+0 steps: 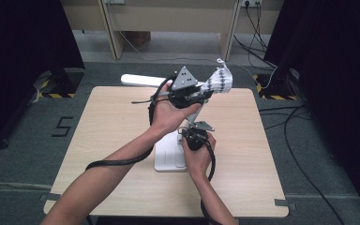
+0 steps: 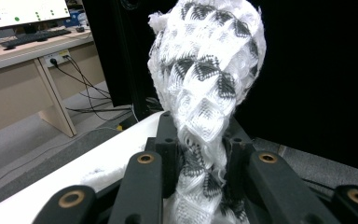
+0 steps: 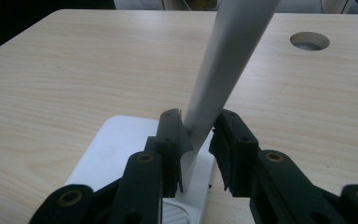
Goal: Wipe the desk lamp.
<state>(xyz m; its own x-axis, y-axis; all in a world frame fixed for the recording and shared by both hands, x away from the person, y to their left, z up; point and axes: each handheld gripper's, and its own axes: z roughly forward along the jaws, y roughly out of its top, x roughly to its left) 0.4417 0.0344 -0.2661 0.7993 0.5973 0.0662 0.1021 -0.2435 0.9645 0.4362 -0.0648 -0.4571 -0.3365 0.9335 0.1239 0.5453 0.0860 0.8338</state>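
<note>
Left hand-held gripper (image 1: 205,92) raised, pinching patterned cloth (image 1: 219,80); right hand-held gripper (image 1: 192,132) low, jaws clamping white lamp stem (image 3: 223,65).

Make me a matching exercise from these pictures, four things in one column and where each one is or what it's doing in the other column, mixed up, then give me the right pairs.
Things:
1. left gripper
2. right gripper
3. lamp base
4. patterned cloth

States:
A. flat on the wooden table
B. jaws on either side of the white lamp stem, low down by the base
C. black and white, bunched, sticking up past the jaws
D. raised above the table, clamped on fabric

Pairs: 1-D, 2-B, 3-A, 4-C
</note>
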